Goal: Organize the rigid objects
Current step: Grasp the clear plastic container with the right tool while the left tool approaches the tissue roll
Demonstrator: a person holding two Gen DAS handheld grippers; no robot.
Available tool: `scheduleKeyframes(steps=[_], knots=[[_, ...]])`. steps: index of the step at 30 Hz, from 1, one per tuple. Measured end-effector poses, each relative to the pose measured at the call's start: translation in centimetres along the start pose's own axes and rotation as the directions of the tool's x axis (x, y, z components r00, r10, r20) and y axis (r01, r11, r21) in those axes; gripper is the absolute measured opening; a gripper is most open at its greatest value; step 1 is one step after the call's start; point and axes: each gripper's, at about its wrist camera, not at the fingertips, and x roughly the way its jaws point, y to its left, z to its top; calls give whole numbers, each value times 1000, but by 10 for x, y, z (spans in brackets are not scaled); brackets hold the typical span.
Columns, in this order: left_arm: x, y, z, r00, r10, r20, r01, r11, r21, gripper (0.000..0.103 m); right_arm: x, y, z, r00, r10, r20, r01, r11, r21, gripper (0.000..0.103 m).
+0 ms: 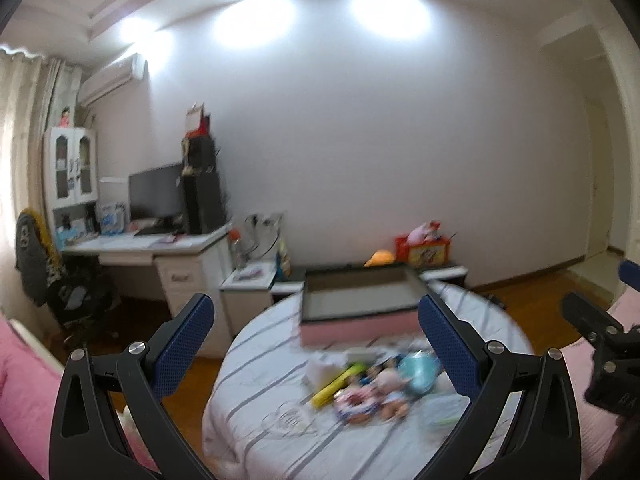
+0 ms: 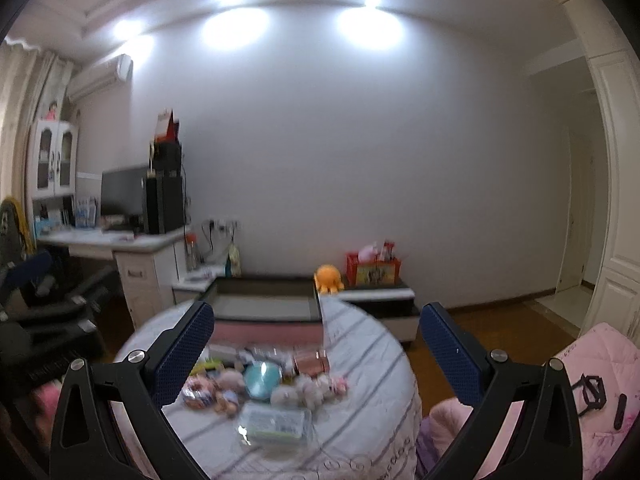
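Both grippers hang above a round table [image 2: 360,360] covered in a grey-striped white cloth. The left gripper [image 1: 316,344] has its jaws spread wide with nothing between them; the right gripper [image 2: 316,352] is likewise spread and empty.

Below and ahead of both lies a blurred heap of small toys and boxes [image 2: 260,384] near the middle of the table. It includes a teal round case [image 2: 262,378], a clear plastic box [image 2: 276,426] toward the near edge, and a yellow stick-shaped item [image 1: 336,386].

At the far edge of the table sits a shallow pink tray [image 1: 360,300] with a dark rim, open and unobstructed.

Beyond, an orange plush [image 2: 329,278] and a red crate [image 2: 374,270] rest on a low cabinet; a desk [image 1: 160,244] with a monitor stands left. Any writing is too blurred to read.
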Motion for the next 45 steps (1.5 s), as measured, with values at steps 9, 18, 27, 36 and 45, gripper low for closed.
scheduleKeyframes(steps=[9, 18, 27, 36, 45], knots=[[71, 29, -70, 971, 51, -233, -53, 999, -4, 103, 97, 13, -92, 941, 96, -326, -82, 995, 55, 103], [106, 25, -99, 937, -4, -348, -7, 1000, -31, 103, 139, 24, -120, 905, 151, -397, -124, 988, 94, 103], [125, 3, -111, 913, -63, -404, 57, 998, -27, 103, 146, 10, -120, 896, 207, -394, -165, 977, 138, 103], [132, 10, -118, 899, -44, -435, 41, 999, -16, 103, 160, 36, -136, 888, 107, -447, -123, 992, -8, 103], [145, 4, -122, 889, -75, -452, 72, 997, -24, 103, 151, 10, -130, 911, 181, -372, -166, 984, 71, 96]])
